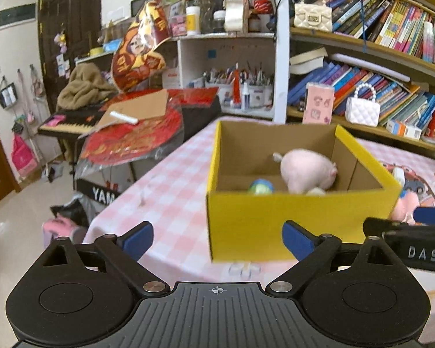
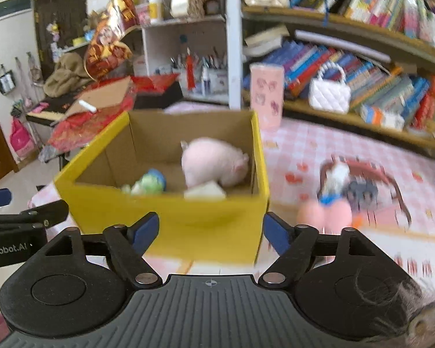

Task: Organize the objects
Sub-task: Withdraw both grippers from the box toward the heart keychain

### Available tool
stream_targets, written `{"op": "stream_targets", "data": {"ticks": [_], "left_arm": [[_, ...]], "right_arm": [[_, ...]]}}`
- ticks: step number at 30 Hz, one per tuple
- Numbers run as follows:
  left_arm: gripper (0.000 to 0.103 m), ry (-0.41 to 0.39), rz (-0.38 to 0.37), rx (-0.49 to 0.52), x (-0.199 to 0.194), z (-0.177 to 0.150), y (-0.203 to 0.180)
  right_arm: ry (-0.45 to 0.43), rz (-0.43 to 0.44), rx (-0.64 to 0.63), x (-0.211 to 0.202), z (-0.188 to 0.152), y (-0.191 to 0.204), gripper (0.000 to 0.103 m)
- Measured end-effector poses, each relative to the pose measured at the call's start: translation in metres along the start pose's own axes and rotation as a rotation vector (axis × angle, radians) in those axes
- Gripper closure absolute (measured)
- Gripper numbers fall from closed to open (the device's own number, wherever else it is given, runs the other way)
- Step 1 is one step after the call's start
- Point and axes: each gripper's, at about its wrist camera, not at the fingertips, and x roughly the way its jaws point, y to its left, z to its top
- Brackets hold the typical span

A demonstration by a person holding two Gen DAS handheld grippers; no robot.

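On the pink checked tablecloth [image 2: 304, 145] the yellow box [image 2: 165, 217] already holds a plush pig [image 2: 214, 162] and ball [image 2: 152, 181] — a pink doll [image 2: 330, 203] waits just right of it, left gripper [image 1: 217, 239] and right gripper [image 2: 211, 230] both wide open, empty.

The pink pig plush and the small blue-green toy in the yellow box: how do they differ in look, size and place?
The pink pig plush is one pale pink colour; the blue-green toy mixes blue and green. The pig is clearly bigger and rises higher than the toy. The pig sits at the box's right side, the toy to its left, nearer the front wall. Both lie inside the yellow box, and neither open gripper, left or right, holds them.
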Motion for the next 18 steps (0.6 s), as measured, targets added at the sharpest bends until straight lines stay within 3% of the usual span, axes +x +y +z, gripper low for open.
{"op": "stream_targets", "data": {"ticks": [8,18], "left_arm": [[0.004,0.024,0.0,0.01,-0.028,-0.027,0.005],[0.003,0.05,-0.027,0.015,-0.048,-0.049,0.005]], "right_arm": [[0.037,-0.026,-0.03,-0.029,-0.04,0.019,0.019],[0.039,-0.075,-0.03,-0.055,-0.063,0.026,0.015]]}}
